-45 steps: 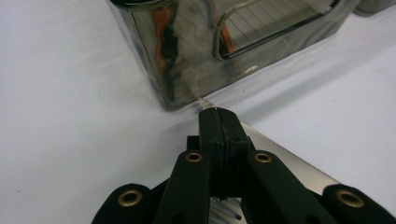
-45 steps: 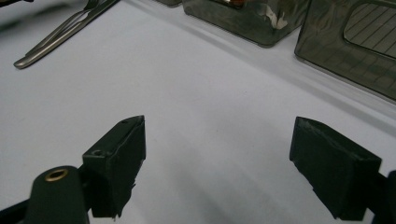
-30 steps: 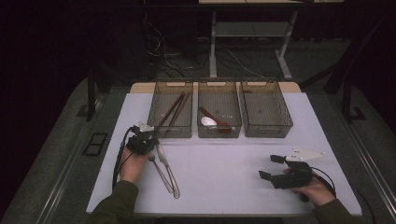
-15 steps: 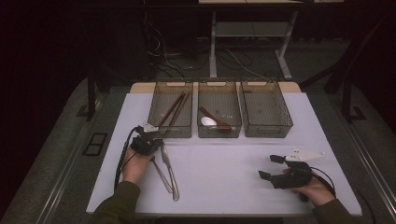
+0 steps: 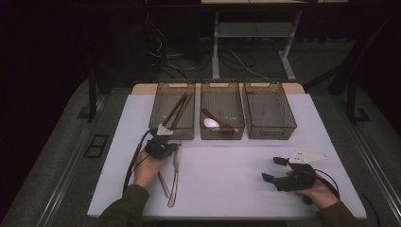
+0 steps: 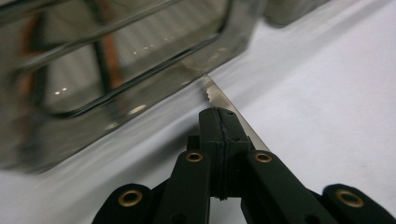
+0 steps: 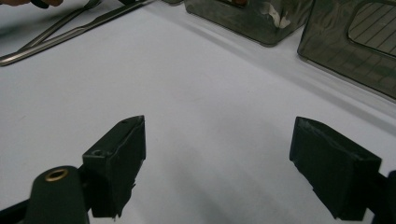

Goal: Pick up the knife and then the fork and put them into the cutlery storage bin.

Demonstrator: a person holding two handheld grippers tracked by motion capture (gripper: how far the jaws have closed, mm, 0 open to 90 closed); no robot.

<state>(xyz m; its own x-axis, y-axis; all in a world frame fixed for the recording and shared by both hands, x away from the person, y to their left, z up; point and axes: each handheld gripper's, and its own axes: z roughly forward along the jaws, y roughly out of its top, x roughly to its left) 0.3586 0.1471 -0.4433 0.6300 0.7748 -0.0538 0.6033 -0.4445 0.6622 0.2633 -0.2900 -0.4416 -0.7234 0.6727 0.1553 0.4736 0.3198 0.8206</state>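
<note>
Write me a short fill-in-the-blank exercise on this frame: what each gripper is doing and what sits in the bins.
1. The left gripper is shut on a ____ with a serrated blade.
2. The right gripper rests over the white table with its jaws ____.
3. The white spoon lies in the ____ of the three bins.
4. The right bin holds ____ utensils.

Missing words: knife; open; middle; no
</note>
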